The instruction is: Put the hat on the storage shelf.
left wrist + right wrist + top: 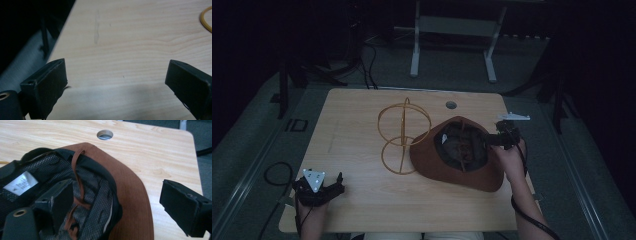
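A brown brimmed hat [447, 165] lies upside down on the right half of the wooden table [362, 115], its dark mesh lining facing up. A gold wire stand [404, 135] made of rings stands just left of it, touching the brim. My right gripper [490, 140] is open at the hat's right side. In the right gripper view the right gripper [117, 205] straddles the hat [132, 195]: one jaw is inside the crown, the other outside over the table. My left gripper [336, 184] rests open at the table's front left corner. The left gripper [116, 82] has bare wood between its jaws.
A round cable hole [451, 105] sits near the table's far edge, behind the hat. Inside the hat are a white label [21, 182] and a brown cord [77, 182]. A white frame [452, 30] stands on the floor beyond the table. A cable [274, 172] loops on the floor at left.
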`<state>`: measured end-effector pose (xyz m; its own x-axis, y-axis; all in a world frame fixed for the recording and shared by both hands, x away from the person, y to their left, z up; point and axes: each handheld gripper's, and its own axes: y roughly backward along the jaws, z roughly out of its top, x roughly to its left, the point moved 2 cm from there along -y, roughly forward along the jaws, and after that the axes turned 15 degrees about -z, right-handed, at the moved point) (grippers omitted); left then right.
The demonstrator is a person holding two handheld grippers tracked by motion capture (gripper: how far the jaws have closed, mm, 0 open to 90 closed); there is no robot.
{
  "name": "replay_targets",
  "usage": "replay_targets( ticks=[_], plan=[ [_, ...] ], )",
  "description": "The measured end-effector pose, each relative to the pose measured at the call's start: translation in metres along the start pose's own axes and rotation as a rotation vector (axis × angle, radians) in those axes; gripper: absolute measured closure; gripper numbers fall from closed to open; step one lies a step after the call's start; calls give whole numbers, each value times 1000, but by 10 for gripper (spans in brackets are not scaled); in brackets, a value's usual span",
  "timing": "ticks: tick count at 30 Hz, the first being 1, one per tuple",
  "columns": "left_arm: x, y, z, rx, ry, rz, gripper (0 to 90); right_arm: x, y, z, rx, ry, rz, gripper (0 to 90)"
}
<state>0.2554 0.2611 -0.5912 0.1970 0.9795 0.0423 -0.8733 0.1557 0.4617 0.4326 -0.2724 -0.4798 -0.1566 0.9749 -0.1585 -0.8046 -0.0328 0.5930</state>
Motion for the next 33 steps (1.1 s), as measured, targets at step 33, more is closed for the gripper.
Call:
replay_targets(
  ticks=[33],
  plan=[
    [5, -6, 1, 77, 107, -31, 25, 28, -77, -26, 205, 114, -81, 376]
  ],
)
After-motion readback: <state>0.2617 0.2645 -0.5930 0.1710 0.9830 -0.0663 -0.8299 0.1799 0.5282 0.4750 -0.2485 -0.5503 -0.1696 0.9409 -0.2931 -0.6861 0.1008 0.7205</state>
